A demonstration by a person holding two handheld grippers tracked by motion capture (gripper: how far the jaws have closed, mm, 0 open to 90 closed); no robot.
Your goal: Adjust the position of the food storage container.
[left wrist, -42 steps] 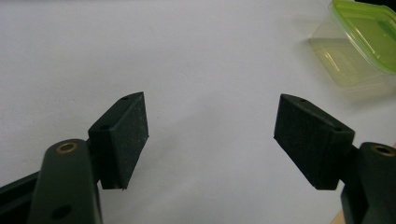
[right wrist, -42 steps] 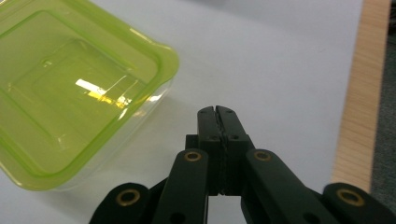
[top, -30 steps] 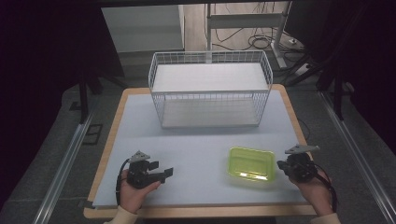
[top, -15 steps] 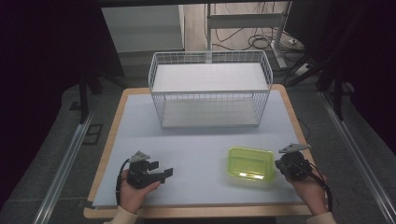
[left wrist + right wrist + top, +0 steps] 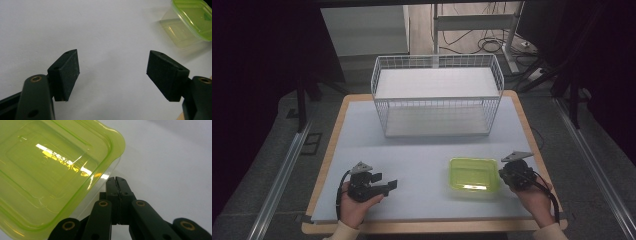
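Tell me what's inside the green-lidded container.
Through the translucent green lid and clear wall of the container, nothing shows inside; it looks empty. Glare on the lid hides part of the interior, so a small or flat item can't be ruled out.

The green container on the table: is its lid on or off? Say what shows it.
On. The green lid sits flat over the clear container, its rim overhanging the walls all round.

The container (image 5: 50,170) beside the right gripper (image 5: 116,180) is glossy translucent green plastic. Gripper pads (image 5: 67,72) look matt black, finely textured. The basket (image 5: 437,95) beyond is white-coated wire. The table (image 5: 412,160) surface is matt, wood-edged.
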